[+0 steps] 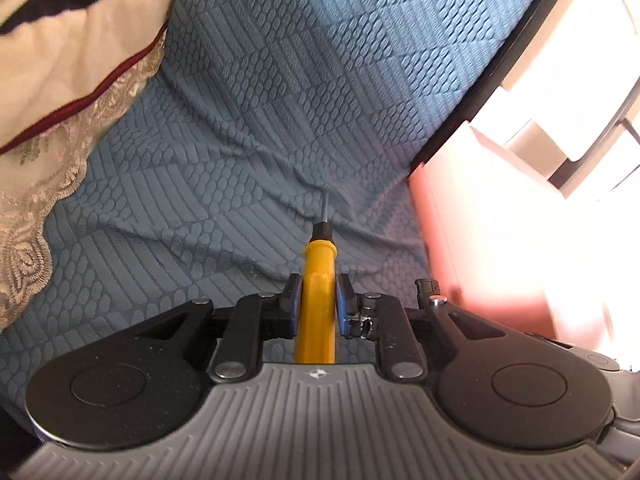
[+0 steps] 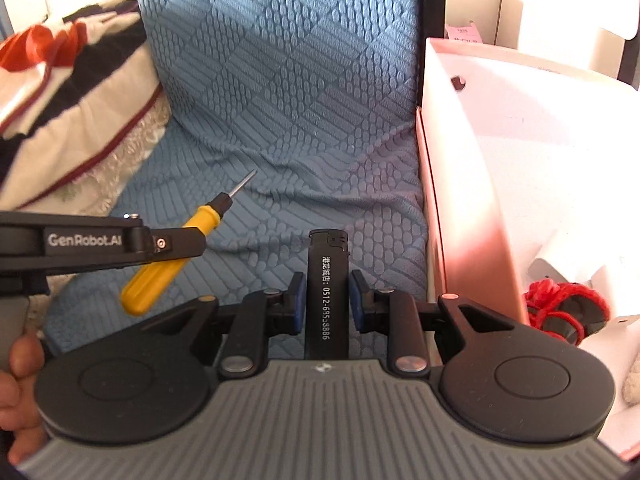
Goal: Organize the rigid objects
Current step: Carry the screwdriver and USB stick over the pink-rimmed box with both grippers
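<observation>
The left gripper (image 1: 318,300) is clamped on a yellow-handled screwdriver (image 1: 316,300); the right gripper (image 2: 326,296) pinches a black lighter (image 2: 326,288) above blue textured fabric (image 2: 280,100), seemingly lifted, near a pink-rimmed white box (image 2: 480,160) at right.

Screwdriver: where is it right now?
The yellow screwdriver is clamped in the left tool, tip pointing forward above the blue textured cover; the right wrist view shows it left of the black lighter.

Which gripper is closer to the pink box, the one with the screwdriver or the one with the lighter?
Right. The right gripper, shut on the black lighter, is beside the pink box. The left gripper, shut on the yellow screwdriver, is farther out over the blue cover.
</observation>
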A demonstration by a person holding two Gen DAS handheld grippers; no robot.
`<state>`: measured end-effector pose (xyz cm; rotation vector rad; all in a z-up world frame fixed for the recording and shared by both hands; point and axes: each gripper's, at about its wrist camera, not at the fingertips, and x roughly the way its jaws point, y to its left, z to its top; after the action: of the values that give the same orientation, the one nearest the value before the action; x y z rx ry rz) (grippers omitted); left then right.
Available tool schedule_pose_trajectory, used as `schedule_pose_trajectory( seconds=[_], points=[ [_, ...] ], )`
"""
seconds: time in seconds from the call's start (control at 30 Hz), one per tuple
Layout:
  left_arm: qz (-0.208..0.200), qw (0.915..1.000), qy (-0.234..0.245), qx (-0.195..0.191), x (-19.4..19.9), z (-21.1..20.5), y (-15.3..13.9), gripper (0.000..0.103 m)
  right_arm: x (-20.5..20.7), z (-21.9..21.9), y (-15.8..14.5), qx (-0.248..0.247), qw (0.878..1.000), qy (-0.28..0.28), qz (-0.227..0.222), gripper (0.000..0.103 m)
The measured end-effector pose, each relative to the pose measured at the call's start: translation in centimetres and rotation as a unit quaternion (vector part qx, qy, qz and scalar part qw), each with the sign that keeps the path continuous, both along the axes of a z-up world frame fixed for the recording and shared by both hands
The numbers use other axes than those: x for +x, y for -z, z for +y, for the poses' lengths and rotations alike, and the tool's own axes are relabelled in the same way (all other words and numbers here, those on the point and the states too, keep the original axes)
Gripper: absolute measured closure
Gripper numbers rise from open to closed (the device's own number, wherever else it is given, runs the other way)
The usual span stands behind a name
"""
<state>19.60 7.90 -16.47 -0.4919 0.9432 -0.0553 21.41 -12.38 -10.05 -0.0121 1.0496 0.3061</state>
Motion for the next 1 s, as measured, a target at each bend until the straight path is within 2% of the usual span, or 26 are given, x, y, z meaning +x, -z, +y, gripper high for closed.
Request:
schedule_pose_trajectory(
  seconds=[0.4,0.8,1.0],
  points=[
    [-0.015,0.9995,0.019,0.019,-2.9,-0.7,-2.3,0.082,-1.4,-0.7,-2.1,0.016,1.0,-0.001,0.018,0.077],
    [-0.037,0.9991,0.018,0.012,-6.1,-2.2,-5.0,0.082,-3.5,-1.7,-4.7,0.026,1.0,0.004,0.008,0.077],
    [-0.048,0.9987,0.015,-0.004,-6.4,-3.3,-6.3,0.082,-3.5,-3.5,-6.7,0.04,0.999,0.013,-0.007,0.077]
  ],
)
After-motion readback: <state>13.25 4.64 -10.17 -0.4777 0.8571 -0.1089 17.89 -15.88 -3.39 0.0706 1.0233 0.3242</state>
